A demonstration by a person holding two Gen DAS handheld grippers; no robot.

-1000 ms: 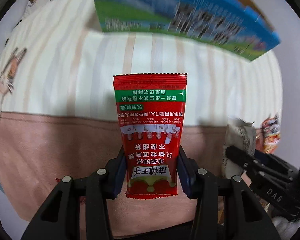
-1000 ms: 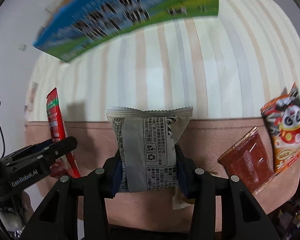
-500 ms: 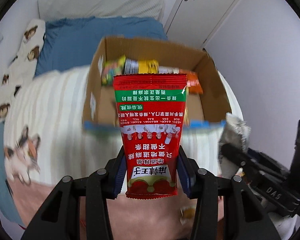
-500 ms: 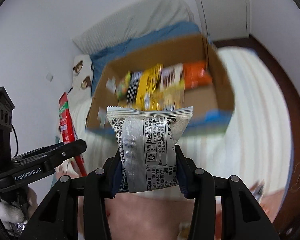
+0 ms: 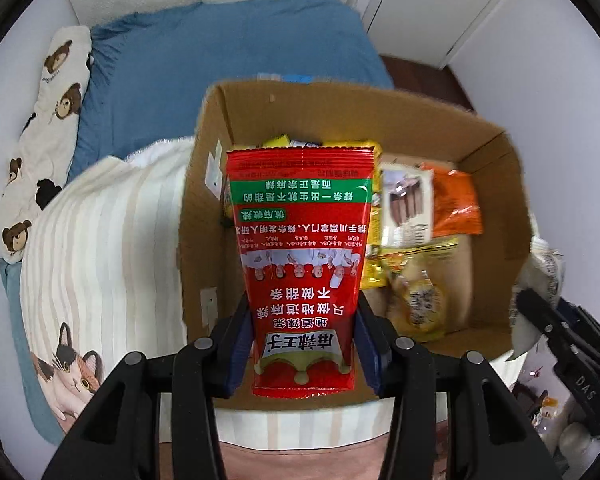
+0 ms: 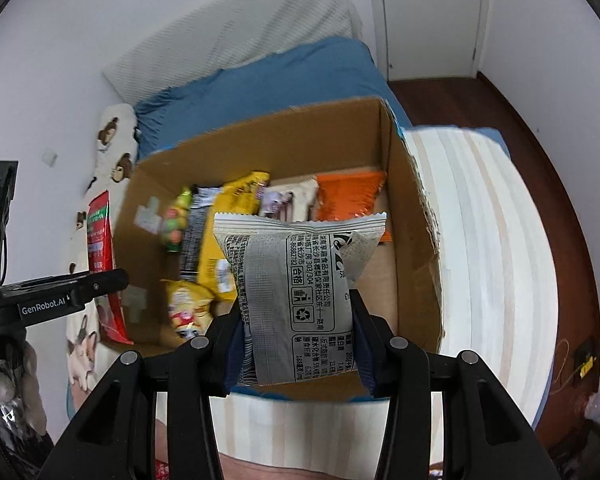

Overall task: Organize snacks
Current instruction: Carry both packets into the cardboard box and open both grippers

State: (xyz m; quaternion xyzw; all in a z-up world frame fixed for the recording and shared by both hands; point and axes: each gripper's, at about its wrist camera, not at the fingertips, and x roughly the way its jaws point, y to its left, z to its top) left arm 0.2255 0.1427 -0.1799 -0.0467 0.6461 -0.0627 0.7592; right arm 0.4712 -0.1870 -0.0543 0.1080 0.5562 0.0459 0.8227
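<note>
My left gripper [image 5: 302,354] is shut on a red snack pouch [image 5: 300,248] with a green band, held upright over the open cardboard box [image 5: 204,184]. In the right wrist view my right gripper [image 6: 298,350] is shut on a grey-and-white snack packet [image 6: 300,280], also above the box [image 6: 414,216]. Inside the box lie several snacks: yellow packets [image 6: 216,240], an orange packet [image 6: 348,196], a white-and-brown pack [image 5: 406,204]. The left gripper [image 6: 72,292] with its red pouch [image 6: 100,240] shows at the left edge of the right wrist view; the right gripper [image 5: 560,320] shows at the right edge of the left wrist view.
The box stands on a striped cream blanket [image 6: 488,248] over a bed with a blue sheet [image 5: 180,64]. A bear-print pillow [image 5: 48,120] and a cat-print cover [image 5: 68,364] lie at the left. A white wall, a door and dark wooden floor [image 6: 540,128] are beyond.
Both grippers have risen from low over the pink and striped bedding to above the open box, still holding their packets. The box's inside and its snacks have come into view.
</note>
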